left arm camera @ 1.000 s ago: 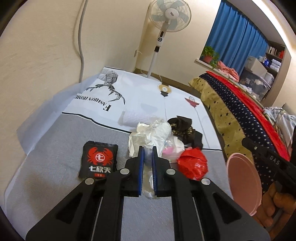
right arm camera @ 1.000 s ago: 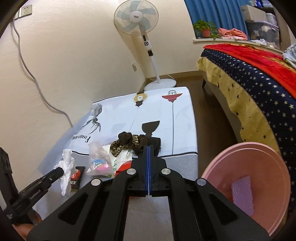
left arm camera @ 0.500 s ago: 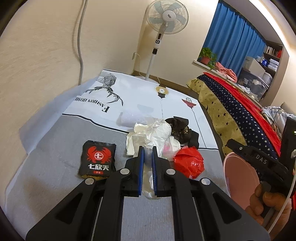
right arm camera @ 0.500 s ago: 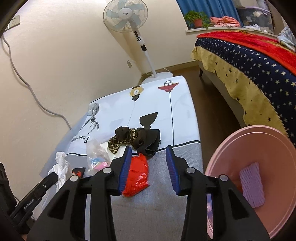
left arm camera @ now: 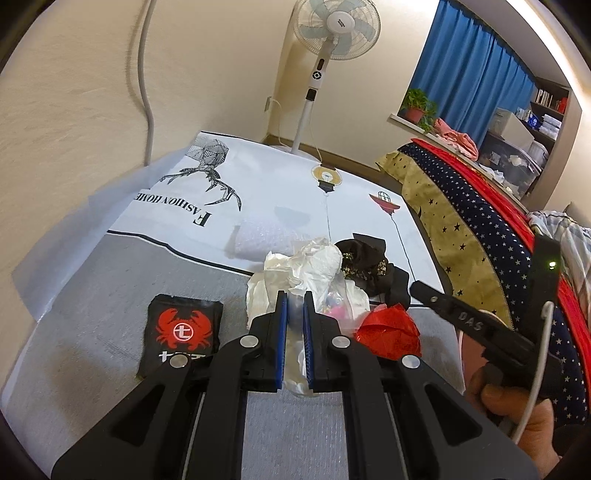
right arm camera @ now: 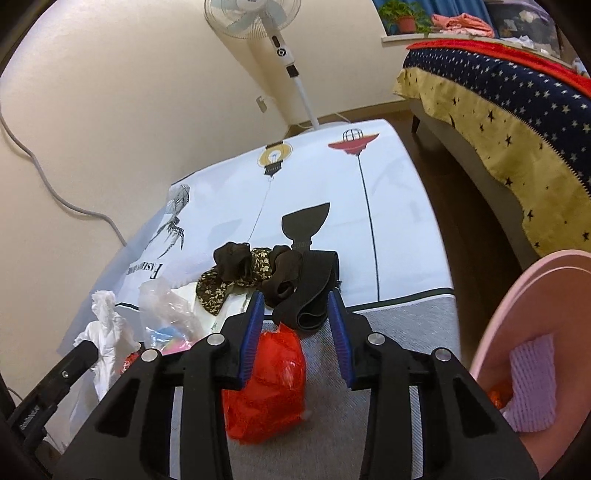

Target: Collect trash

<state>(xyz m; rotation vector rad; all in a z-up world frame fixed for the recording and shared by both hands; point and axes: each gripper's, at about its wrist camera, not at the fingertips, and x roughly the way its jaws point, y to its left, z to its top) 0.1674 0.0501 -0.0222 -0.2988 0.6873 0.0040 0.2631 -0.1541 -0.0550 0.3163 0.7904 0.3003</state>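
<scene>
My left gripper (left arm camera: 294,300) is shut on a crumpled white plastic wrapper (left arm camera: 306,266) and holds it above the grey mat. It also shows in the right wrist view (right arm camera: 107,332). My right gripper (right arm camera: 296,303) is open, low over a red crumpled bag (right arm camera: 269,384), which lies between its fingers; the bag also shows in the left wrist view (left arm camera: 388,330). A pink basin (right arm camera: 535,332) at the right holds a purple foam net (right arm camera: 532,384) and an orange scrap. A black crab snack packet (left arm camera: 183,332) lies at the left.
Dark cloth and a black band (right arm camera: 280,273) lie just beyond the red bag. A clear bag with coloured bits (right arm camera: 166,314) and a bubble-wrap piece (left arm camera: 262,240) lie nearby. A standing fan (left arm camera: 334,26) is at the back, a bed (right arm camera: 517,110) to the right.
My right gripper has opened wide and moved down and forward over the red bag. My left gripper has kept its hold on the white wrapper, barely moving.
</scene>
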